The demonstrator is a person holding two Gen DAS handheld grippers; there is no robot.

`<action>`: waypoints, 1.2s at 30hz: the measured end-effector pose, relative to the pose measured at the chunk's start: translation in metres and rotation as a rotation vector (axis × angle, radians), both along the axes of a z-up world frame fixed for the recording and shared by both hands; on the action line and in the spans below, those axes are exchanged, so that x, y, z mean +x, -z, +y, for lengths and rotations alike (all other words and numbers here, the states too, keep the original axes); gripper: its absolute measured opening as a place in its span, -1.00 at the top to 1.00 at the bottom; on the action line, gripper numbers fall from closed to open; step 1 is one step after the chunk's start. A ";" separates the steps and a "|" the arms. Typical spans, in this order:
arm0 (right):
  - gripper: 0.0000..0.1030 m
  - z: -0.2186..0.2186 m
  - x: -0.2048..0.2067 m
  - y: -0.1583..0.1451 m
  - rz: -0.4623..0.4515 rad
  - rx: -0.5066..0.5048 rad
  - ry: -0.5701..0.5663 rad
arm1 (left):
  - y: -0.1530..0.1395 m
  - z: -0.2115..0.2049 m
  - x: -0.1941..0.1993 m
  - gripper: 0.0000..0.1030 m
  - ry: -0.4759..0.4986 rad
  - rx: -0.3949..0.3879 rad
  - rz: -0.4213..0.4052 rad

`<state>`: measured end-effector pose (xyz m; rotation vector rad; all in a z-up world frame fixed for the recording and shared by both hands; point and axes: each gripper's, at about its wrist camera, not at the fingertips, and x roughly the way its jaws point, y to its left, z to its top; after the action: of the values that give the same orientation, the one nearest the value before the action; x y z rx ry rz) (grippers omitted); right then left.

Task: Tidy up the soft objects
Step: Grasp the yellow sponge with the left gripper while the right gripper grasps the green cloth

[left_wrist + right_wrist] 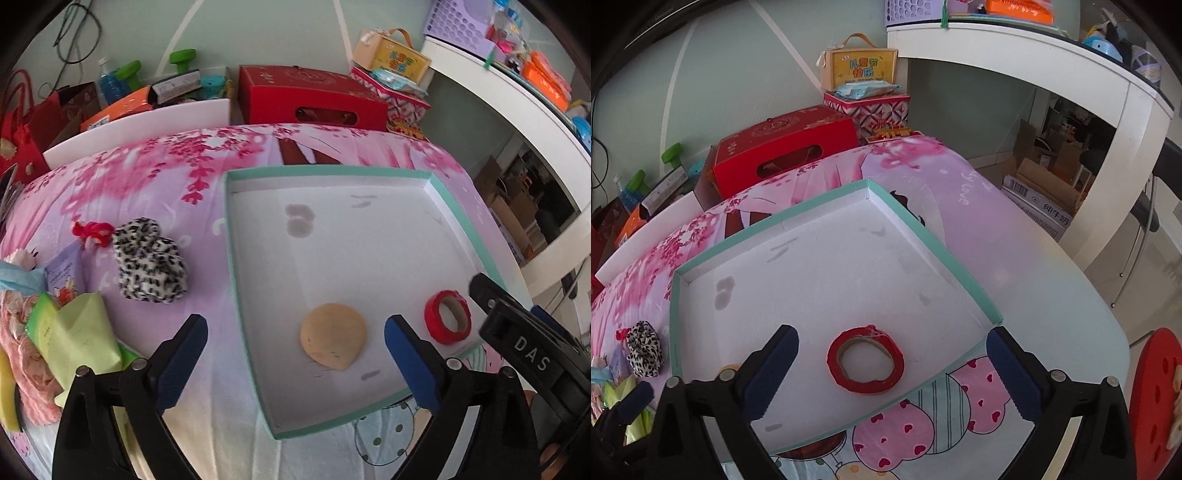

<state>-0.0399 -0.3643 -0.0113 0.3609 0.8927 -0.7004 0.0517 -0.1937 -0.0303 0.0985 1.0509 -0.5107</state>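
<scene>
Your shallow white cardboard tray w/ teal rim (461,218) sits on the pink floral bedsheet (155,177). Inside: round tan soft pad (332,335), poss. a sponge, and red tape roll (865,360). Your left gripper (295,354) and right gripper (892,369) hover above them, fingers wide apart, gripping nothing.

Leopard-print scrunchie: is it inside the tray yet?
No, the leopard-print scrunchie lies on the bedsheet left of the tray, outside its teal rim.
</scene>
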 end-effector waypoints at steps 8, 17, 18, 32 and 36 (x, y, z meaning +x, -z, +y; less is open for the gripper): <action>-1.00 0.013 0.001 -0.010 -0.029 -0.028 -0.017 | -0.016 0.048 0.016 -0.89 -0.174 -0.015 -0.040; -1.00 0.061 0.015 -0.025 -0.079 -0.016 -0.157 | -0.042 0.121 0.025 -0.92 -0.340 -0.069 -0.058; -1.00 0.068 0.018 -0.026 -0.078 -0.018 -0.178 | -0.045 0.131 0.026 -0.92 -0.363 -0.069 -0.066; -1.00 0.176 0.052 -0.015 -0.076 0.118 -0.515 | -0.036 0.244 0.020 -0.92 -0.516 0.057 -0.034; -1.00 0.214 0.061 0.000 -0.017 0.119 -0.618 | -0.024 0.269 0.018 -0.92 -0.563 0.075 0.017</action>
<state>0.0211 -0.1503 -0.0109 0.1771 0.9659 -0.0746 0.0696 0.0748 -0.0060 -0.1354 1.0592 0.0381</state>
